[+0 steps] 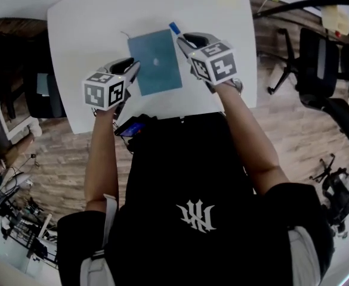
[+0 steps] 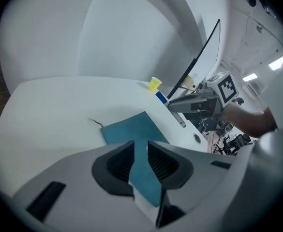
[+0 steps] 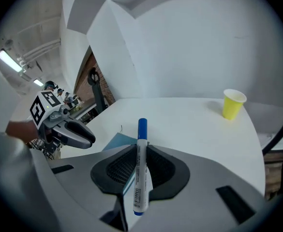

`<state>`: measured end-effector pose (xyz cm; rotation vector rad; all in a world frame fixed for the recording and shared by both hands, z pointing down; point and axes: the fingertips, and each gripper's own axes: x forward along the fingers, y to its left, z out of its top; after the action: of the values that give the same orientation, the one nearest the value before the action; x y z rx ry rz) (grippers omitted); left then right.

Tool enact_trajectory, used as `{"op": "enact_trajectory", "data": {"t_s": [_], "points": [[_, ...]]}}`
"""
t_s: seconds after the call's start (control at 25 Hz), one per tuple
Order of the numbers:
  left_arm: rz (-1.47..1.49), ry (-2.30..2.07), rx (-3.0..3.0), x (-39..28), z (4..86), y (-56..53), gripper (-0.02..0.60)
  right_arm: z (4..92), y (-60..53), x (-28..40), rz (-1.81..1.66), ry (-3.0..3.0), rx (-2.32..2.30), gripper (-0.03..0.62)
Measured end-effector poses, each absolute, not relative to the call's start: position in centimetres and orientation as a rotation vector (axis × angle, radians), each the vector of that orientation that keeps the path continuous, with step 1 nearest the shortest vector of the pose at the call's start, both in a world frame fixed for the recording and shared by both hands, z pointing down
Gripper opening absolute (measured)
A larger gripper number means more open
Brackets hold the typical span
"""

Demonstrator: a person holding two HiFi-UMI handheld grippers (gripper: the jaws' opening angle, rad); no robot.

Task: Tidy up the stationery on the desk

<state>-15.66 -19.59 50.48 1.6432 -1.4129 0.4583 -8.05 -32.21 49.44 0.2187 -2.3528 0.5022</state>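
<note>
1. Clamping a blue-capped marker (image 3: 140,170), right gripper (image 1: 183,39) sits at the teal notebook's (image 1: 156,64) 1 o'clock.
2. Left gripper (image 1: 135,69) jaws apart, empty, at notebook's 9 o'clock edge.
3. Yellow cup (image 3: 233,104) at table's (image 1: 85,22) 1 o'clock, well apart.

bright, even light from ceiling strips (image 3: 9,61); fisheye bending and dark corners at the edges; mild blur.

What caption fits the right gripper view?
Right claw shut on a blue-capped marker over the white desk, yellow cup beyond.
</note>
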Motion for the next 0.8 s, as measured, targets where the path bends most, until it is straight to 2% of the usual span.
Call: {"op": "enact_trajectory", "data": {"t_s": [0.44, 0.8], "points": [[0.506, -1.302, 1.715, -13.4, 52.1, -22.0, 0.087, 54.0, -30.6, -3.5, 0.678, -2.261, 0.344, 0.086], [0.54, -1.246, 1.754, -12.0, 53.0, -21.8, 0.087, 56.6, -28.6, -3.3, 0.777, -2.209, 0.363, 0.086]]}}
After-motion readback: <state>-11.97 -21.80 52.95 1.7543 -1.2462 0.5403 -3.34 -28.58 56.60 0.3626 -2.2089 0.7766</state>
